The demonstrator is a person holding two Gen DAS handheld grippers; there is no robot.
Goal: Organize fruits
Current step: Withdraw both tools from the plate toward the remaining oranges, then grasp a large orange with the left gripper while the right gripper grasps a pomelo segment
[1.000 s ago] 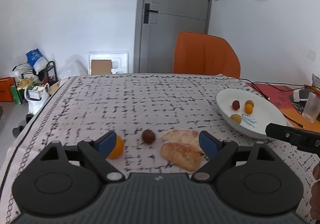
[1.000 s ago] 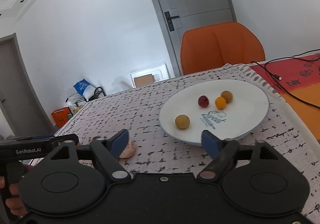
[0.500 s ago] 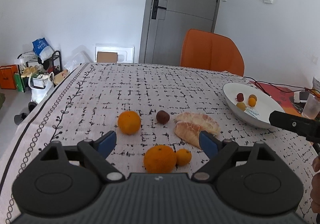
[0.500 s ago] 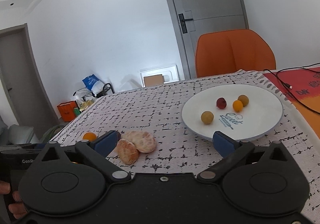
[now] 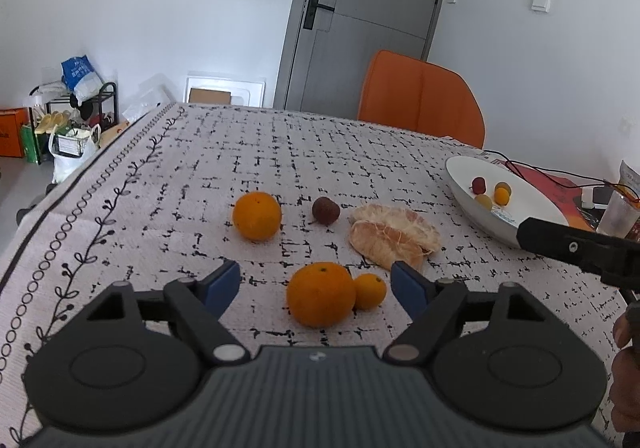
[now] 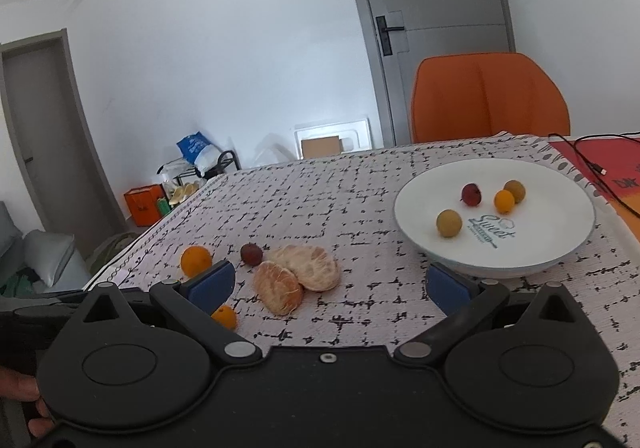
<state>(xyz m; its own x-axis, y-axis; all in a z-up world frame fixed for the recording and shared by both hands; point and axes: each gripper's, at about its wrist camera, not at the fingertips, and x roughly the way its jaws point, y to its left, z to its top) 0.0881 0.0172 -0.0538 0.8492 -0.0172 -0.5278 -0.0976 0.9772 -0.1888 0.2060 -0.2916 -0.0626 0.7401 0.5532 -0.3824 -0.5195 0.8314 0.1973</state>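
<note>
Presently on the tablecloth [image 5: 200, 175]:
- Left gripper [image 5: 316, 286]: jaws apart and just been narrowing, pressing nothing; a big orange [image 5: 321, 294] and a small orange [image 5: 370, 291], touching each other, sit on the cloth between the blue pads.
- Right gripper [image 6: 328, 286]: jaws spread as wide as they go, having just opened; nothing held. Peeled citrus halves [image 6: 298, 276] lie on the cloth ahead, between the pads.
- Second orange [image 5: 257, 215], alone, left of a dark red fruit [image 5: 326, 210]; the red fruit lies just beside the peeled halves.
- White plate [image 6: 560, 240], right of the loose fruit: holds one red, one orange and two yellowish small fruits [image 6: 449, 223].
- Orange chair [image 6: 490, 95] behind the table's far edge.
</note>
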